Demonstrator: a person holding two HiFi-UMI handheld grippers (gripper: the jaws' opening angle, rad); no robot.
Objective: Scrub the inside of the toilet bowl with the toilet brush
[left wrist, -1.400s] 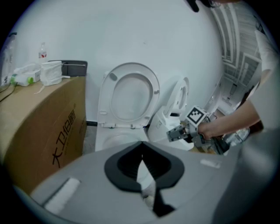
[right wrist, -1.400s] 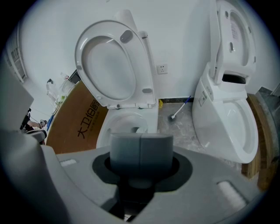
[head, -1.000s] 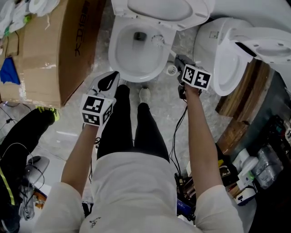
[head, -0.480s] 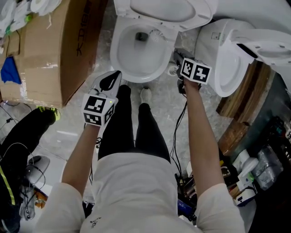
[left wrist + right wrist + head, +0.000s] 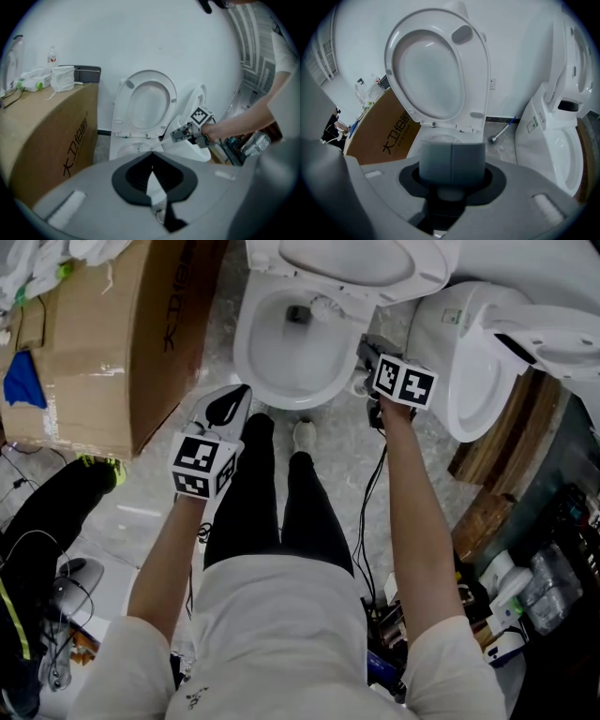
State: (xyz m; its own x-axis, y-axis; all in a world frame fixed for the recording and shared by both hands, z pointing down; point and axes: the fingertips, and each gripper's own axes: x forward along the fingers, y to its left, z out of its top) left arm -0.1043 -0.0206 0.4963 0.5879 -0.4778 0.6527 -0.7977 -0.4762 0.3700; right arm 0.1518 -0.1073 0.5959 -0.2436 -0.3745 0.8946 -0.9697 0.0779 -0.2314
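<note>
The white toilet bowl [image 5: 246, 352] stands open with its lid [image 5: 436, 70] raised. The toilet brush's white head [image 5: 323, 306] is inside the bowl near the back right wall. My right gripper [image 5: 367, 345] is at the bowl's right rim, shut on the brush handle [image 5: 165, 137], which slants down into the bowl. In the right gripper view the closed pads [image 5: 451, 161] hide the brush. My left gripper [image 5: 225, 409] is shut and holds nothing; it hangs in front of the bowl's left side, above the person's leg.
A large cardboard box [image 5: 122, 343] stands left of the toilet. A second white toilet [image 5: 487, 371] is on the right. A small white round cup [image 5: 354, 384] sits on the floor by the bowl. A blue-handled brush [image 5: 502, 134] lies by the wall. Cables and clutter fill the lower right.
The right gripper has pushed a little farther toward the toilet's back, carrying the brush head deeper along the bowl's back right. The left gripper has stayed where it was.
</note>
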